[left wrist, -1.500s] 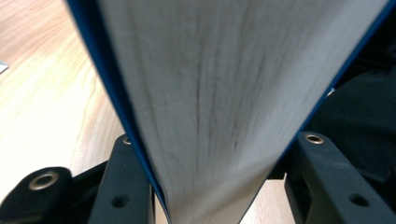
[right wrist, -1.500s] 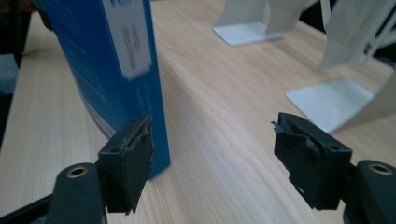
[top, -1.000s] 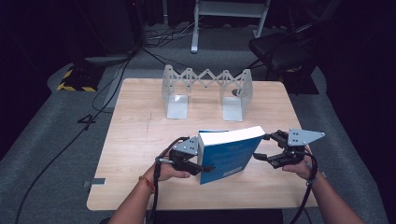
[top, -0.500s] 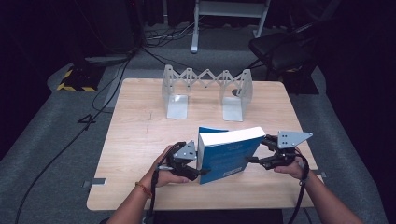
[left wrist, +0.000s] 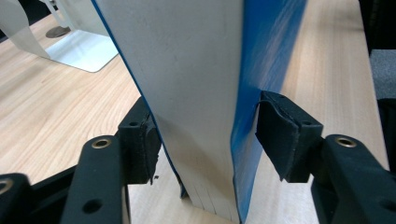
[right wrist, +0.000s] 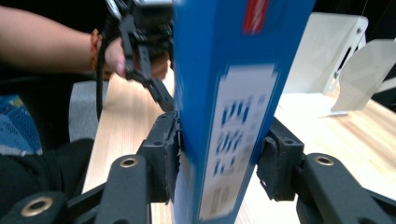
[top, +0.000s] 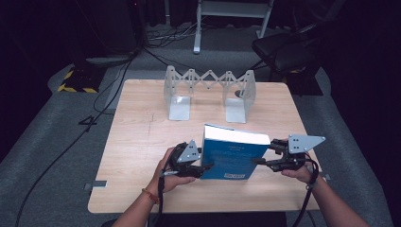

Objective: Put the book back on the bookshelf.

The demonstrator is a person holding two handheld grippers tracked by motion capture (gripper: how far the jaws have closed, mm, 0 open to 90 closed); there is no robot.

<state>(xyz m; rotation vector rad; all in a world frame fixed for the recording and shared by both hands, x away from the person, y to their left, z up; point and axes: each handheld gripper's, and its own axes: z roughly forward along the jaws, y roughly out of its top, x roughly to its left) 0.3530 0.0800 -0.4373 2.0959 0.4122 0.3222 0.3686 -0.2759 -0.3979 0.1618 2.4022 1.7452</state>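
High view: a blue book [top: 234,153] stands on edge on the near part of the wooden surface [top: 142,137], a hand at each end.
Left gripper [top: 196,163]: its fingers [left wrist: 140,140] straddle the page end; in the left gripper view one pad touches the back cover, the other sits at the front cover, so it looks lightly clenched on the book.
Right gripper [top: 269,153]: fingers [right wrist: 163,149] have just been closing on the spine end, book between them; the near pad touches, the far pad looks just beside the cover.
Step in hand: my guess is steadying the book upright to carry it to the rack.
Doing it well: squeeze both ends evenly, keep the book vertical, lift together.
Around: folding metal bookend rack [top: 208,92] farther back, well apart from the book.
In the way: nothing lies between book and rack; cables [top: 158,203] trail near the forearms.
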